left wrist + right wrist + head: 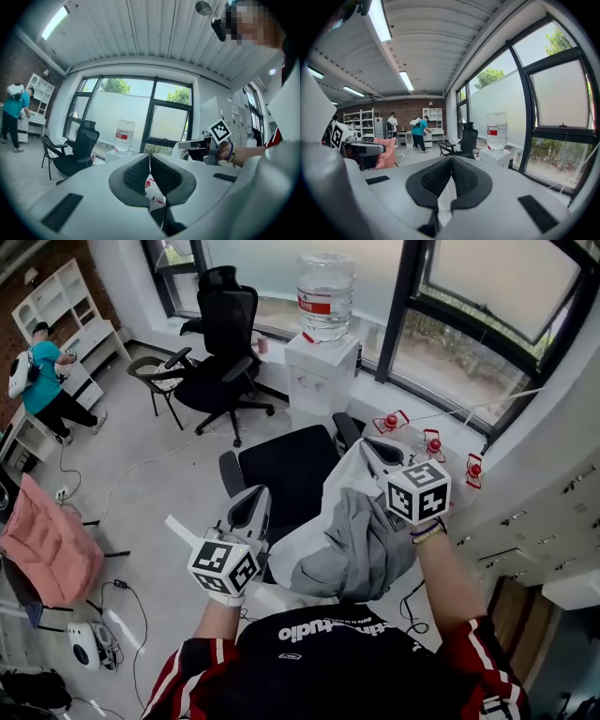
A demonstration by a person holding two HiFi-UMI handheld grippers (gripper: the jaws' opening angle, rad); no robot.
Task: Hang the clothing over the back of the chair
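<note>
A white and grey garment (349, 542) hangs spread between my two grippers, above a black office chair (289, 468). In the head view my left gripper (253, 501) holds the garment's left edge, and my right gripper (369, 450) holds its upper right part, higher and farther out. White cloth (153, 188) with a red print shows between the shut left jaws. The right gripper view shows white cloth (447, 193) pinched between the shut right jaws. The garment and my arms hide the chair's back; only the seat and armrests show.
A water dispenser (322, 367) with a bottle stands at the window. A second black office chair (221, 351) is behind, and a pink-draped chair (52, 547) is at the left. A person in teal (43, 374) stands far left. Cables lie on the floor (141, 484).
</note>
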